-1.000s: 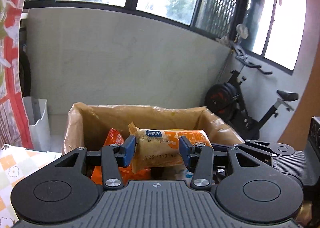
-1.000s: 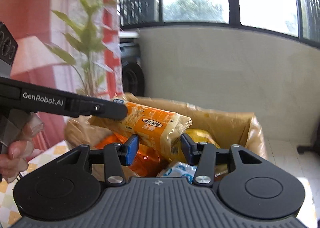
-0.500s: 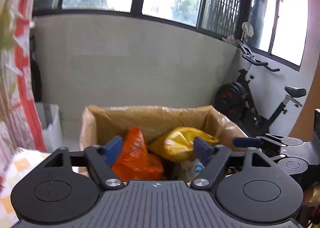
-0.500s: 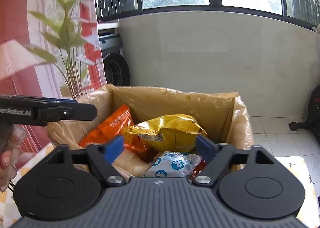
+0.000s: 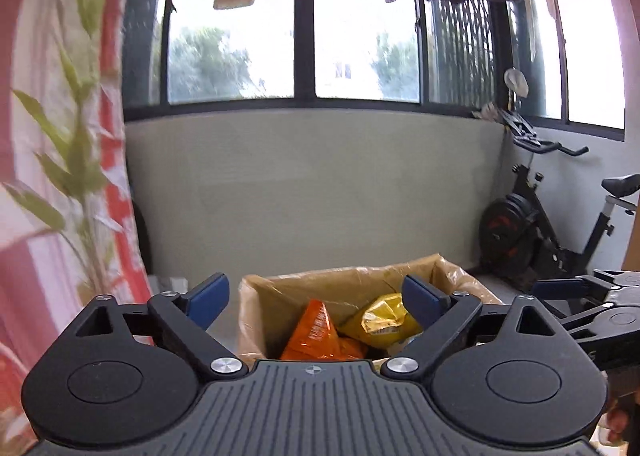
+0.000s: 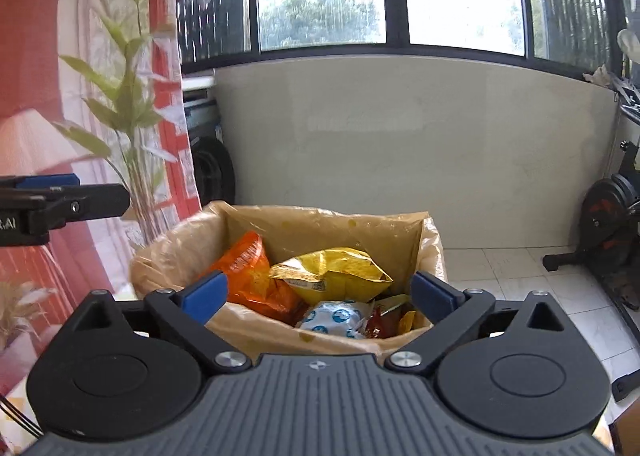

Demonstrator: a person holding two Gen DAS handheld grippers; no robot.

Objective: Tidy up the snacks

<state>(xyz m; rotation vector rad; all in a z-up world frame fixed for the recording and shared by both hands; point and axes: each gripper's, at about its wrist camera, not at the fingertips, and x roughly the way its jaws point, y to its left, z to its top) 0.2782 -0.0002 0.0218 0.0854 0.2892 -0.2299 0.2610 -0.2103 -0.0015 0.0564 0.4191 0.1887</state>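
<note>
Orange (image 6: 248,272), yellow (image 6: 332,272) snack bags inside lined box (image 6: 432,240).

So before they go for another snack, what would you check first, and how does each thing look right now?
1. Left tool empty, jaws wide after just opening: ok.
2. Right tool empty, jaws wide after just opening: ok.
3. Lined box upright, top open: ok.
4. Orange bag, yellow bag and blue-dotted white packet sit inside the box: ok.
5. The two tools apart from each other: ok; the left one shows at the left edge of the right wrist view, to the side of the box.
6. Another snack waiting outside the box: cannot tell, none in view.
</note>
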